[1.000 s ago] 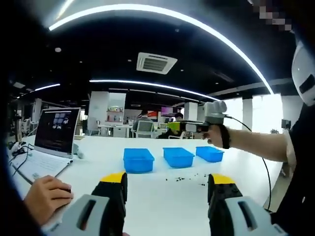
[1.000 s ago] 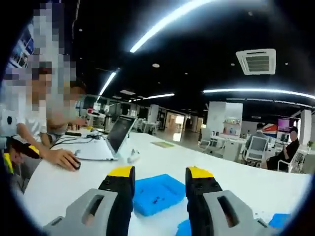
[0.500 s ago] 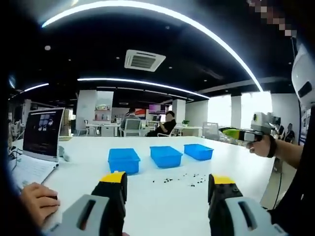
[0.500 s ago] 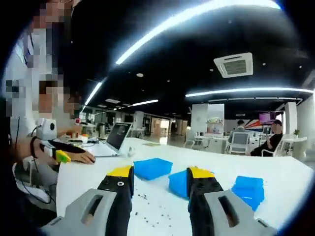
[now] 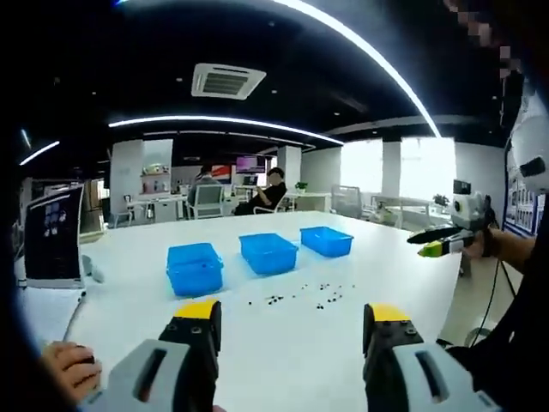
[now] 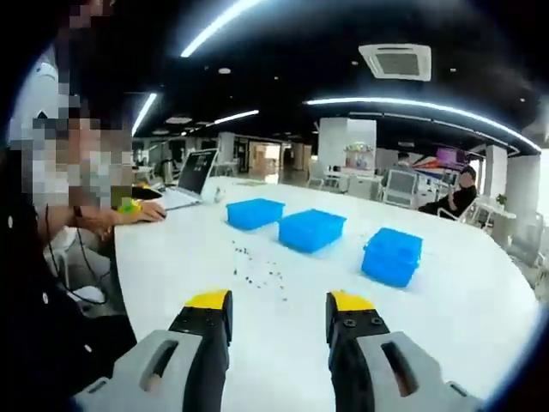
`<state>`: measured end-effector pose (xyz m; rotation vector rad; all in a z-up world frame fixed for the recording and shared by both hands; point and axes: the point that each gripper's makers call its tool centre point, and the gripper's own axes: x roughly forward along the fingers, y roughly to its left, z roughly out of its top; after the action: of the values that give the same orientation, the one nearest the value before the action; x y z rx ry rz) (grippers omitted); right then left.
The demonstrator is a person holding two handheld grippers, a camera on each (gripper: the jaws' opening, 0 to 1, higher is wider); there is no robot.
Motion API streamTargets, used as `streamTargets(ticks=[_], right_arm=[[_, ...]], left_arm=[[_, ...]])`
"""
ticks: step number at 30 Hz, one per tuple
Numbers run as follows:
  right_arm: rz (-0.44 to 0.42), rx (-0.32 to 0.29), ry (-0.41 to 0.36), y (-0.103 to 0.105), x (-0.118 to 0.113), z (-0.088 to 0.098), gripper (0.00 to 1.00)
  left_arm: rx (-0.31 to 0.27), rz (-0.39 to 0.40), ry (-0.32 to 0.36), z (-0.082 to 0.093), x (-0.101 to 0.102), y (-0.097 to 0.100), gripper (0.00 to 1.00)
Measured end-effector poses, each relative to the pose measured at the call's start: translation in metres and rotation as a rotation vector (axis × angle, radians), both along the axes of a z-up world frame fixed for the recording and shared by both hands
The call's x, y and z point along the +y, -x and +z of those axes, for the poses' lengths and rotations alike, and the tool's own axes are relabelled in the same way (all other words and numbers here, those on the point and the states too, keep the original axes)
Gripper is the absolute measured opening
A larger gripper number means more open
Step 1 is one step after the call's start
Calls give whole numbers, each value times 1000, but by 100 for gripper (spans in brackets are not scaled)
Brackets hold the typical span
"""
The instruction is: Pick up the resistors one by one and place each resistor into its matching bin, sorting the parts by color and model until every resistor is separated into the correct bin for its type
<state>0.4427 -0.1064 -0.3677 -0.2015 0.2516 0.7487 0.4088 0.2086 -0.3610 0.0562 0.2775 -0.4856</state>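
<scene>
Small dark resistors [image 5: 302,296] lie scattered on the white table [image 5: 257,343] in front of three blue bins [image 5: 195,267] [image 5: 268,252] [image 5: 326,241]. My left gripper [image 5: 292,319] hangs open above the table's near side, nothing between its jaws. The right gripper [image 5: 433,243] shows at the far right of the left gripper view, held in a hand off the table's edge. In the right gripper view the resistors [image 6: 262,268] lie ahead of my open right gripper [image 6: 279,307], with the bins [image 6: 255,213] [image 6: 310,229] [image 6: 392,255] beyond.
A laptop [image 5: 53,245] stands at the table's left, with a person's hand [image 5: 70,369] near it. A seated person [image 6: 60,197] is at the left of the right gripper view, by the laptop [image 6: 190,176]. Office desks and chairs stand beyond the table.
Both views have swung: the right gripper pulled back off the table's edge and turned, bringing all three bins and the resistors into its view. The left gripper view panned right.
</scene>
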Motion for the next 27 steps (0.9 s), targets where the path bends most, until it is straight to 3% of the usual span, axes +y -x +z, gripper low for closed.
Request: streamTargets(ticks=[4, 7, 9, 12, 27], right_arm=[[35, 42, 19, 2, 0, 5, 46], [113, 129, 93, 14, 3, 0, 48], [131, 112, 144, 14, 2, 2, 48], [129, 112, 164, 13, -1, 7, 48], [160, 166, 222, 20, -4, 0, 48]], left_arm=[[23, -23, -45, 0, -5, -2, 67], [36, -59, -66, 0, -12, 0, 68], [57, -108, -95, -1, -22, 5, 68], [66, -119, -117, -2, -27, 7, 68], [128, -71, -93, -12, -22, 8, 68]])
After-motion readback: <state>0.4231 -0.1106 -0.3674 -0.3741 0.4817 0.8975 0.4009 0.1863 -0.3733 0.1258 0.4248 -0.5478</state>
